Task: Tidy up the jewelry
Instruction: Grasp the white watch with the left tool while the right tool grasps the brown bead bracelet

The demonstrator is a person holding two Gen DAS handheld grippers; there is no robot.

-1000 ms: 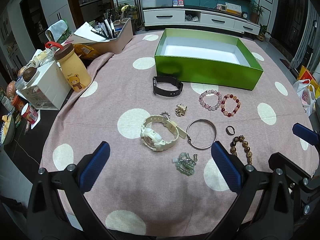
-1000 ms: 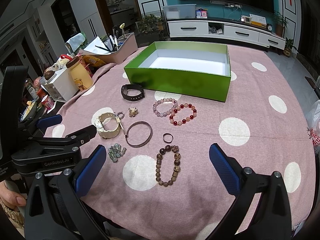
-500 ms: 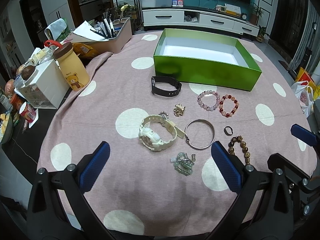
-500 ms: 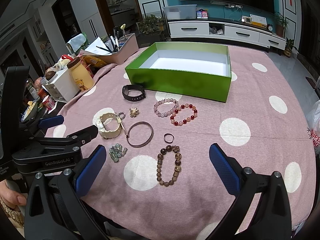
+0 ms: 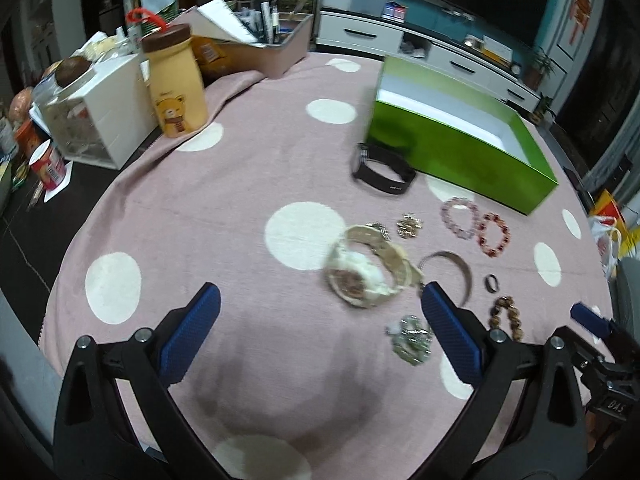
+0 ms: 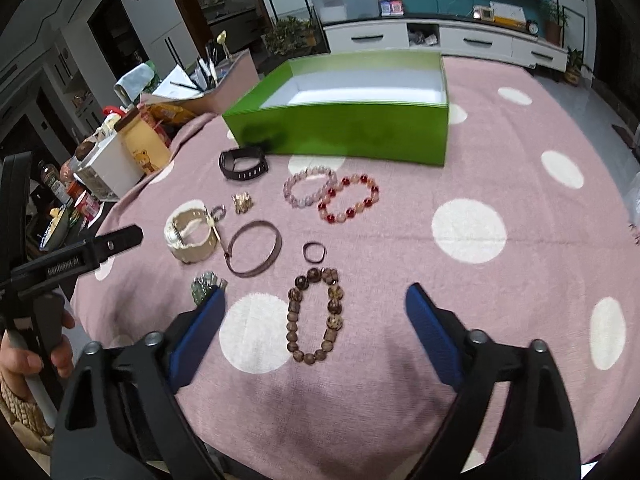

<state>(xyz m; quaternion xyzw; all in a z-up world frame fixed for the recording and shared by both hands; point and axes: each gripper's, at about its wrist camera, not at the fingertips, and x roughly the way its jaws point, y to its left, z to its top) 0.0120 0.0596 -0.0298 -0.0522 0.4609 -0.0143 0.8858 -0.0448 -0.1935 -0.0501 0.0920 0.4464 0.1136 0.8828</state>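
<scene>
Right tongs [image 6: 314, 314] are narrowing w/ the brown bead bracelet [image 6: 315, 315] lying between the pads, not gripped yet. Probably best to be lowering straight over it, pinching across one bead strand, not scooping cloth. Left tongs [image 5: 316, 330] are hanging released, nothing between them, near the cream watch [image 5: 366, 270] just to their right. Green box [image 6: 340, 126] is sitting at the far side of the worktop [image 6: 500, 300], showing only white bottom; no jewelry in it. All pieces are lying on the cloth, near side of box.

Left gripper [image 5: 320, 326] tilted downward, jaws wide apart, right gripper [image 6: 316, 316] jaws closing, nothing gripped
</scene>
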